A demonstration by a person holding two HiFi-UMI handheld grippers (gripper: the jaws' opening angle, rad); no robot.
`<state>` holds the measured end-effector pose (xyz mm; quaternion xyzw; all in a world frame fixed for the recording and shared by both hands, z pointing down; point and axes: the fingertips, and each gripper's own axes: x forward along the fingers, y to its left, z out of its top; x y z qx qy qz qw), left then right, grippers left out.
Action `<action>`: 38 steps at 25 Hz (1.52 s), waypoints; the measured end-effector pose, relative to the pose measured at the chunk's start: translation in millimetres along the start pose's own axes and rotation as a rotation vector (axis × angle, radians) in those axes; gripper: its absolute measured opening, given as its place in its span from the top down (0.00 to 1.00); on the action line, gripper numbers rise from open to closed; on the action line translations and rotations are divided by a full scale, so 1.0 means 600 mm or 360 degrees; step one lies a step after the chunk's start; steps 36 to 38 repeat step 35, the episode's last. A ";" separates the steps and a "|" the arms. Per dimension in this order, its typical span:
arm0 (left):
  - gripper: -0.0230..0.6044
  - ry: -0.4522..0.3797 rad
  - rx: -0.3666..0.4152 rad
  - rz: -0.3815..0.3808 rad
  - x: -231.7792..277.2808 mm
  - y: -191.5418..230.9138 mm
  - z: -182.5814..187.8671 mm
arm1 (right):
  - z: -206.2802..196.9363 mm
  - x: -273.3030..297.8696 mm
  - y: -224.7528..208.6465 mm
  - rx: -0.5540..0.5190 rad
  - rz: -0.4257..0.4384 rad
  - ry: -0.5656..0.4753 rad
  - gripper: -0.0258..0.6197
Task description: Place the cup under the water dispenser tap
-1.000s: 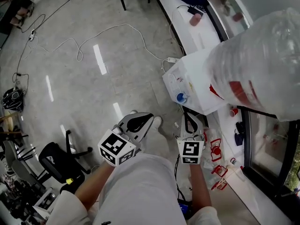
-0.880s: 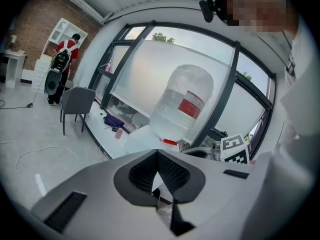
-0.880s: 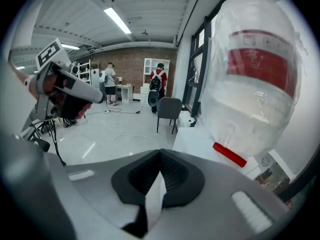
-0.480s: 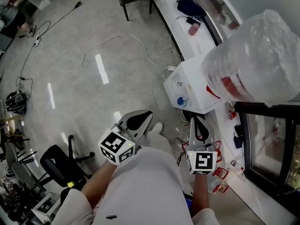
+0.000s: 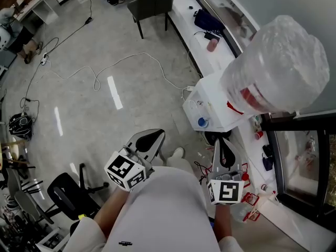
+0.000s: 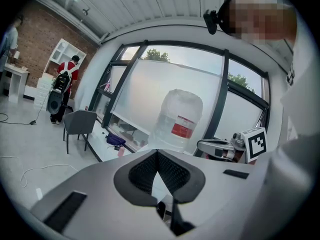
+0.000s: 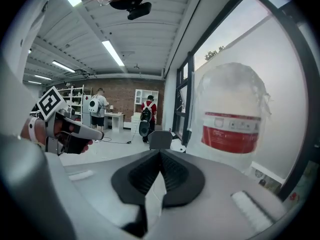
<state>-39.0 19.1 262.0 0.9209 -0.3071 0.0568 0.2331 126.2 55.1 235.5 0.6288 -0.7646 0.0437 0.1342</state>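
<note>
Both grippers are held low and near, close over the person's white garment (image 5: 163, 209). The left gripper (image 5: 149, 138) has its jaws pressed together with nothing between them. The right gripper (image 5: 221, 150) is likewise clenched and empty (its own view shows the pads meeting at the tips). The water dispenser (image 5: 223, 104) stands just beyond the right gripper, its blue tap (image 5: 202, 122) on the near side and a large clear bottle (image 5: 275, 62) on top. The pink cup (image 5: 212, 45) sits on the white ledge (image 5: 184, 9) farther off, past the dispenser, near a dark bag (image 5: 208, 20) and well apart from both grippers.
</note>
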 end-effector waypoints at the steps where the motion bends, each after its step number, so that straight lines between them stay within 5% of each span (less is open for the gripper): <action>1: 0.96 -0.0004 0.0002 -0.0002 -0.003 -0.002 0.004 | 0.001 -0.002 0.002 0.0000 0.0000 -0.0003 0.94; 15: 0.96 0.0024 0.0009 -0.0080 0.018 -0.017 0.008 | -0.027 -0.002 0.009 0.0080 -0.0011 0.0018 0.94; 38: 0.96 -0.0019 0.0012 -0.0023 0.013 0.006 0.024 | -0.030 0.032 0.024 0.0072 0.0053 0.0039 0.94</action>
